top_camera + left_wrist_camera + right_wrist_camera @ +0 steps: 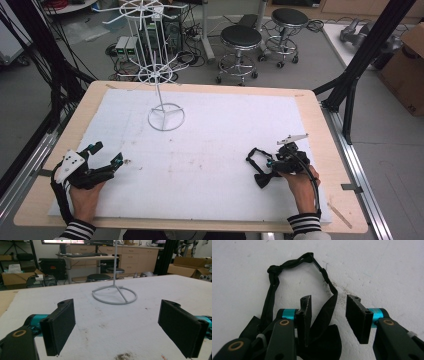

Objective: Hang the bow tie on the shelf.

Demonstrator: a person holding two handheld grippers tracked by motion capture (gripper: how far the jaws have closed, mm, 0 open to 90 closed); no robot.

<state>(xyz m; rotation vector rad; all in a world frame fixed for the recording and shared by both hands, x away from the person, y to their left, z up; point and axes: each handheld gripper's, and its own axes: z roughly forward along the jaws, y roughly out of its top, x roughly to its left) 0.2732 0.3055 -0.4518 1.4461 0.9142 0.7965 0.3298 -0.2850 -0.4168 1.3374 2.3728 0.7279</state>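
A black fabric piece with a knotted strap loop (257, 169) lies on the white foam mat (210, 135) at the right. My right gripper (270, 166) is low over it and open. In the right gripper view the strap's wide band (325, 315) runs up between the jaws of the right gripper (329, 300), close to the left one, and the knot (271, 270) lies ahead on the mat. My left gripper (107, 152) rests at the mat's left, wide open with nothing between its jaws (117, 303). A white wire display stand (166, 118) stands at the back left, its pole (115, 270) straight ahead in the left gripper view.
The mat covers a wooden table (320, 125). Black frame posts (361, 60) rise at the right and left edges. Two stools (241, 37) and cables sit on the floor beyond. A small brown stain (123, 356) marks the mat by the left gripper.
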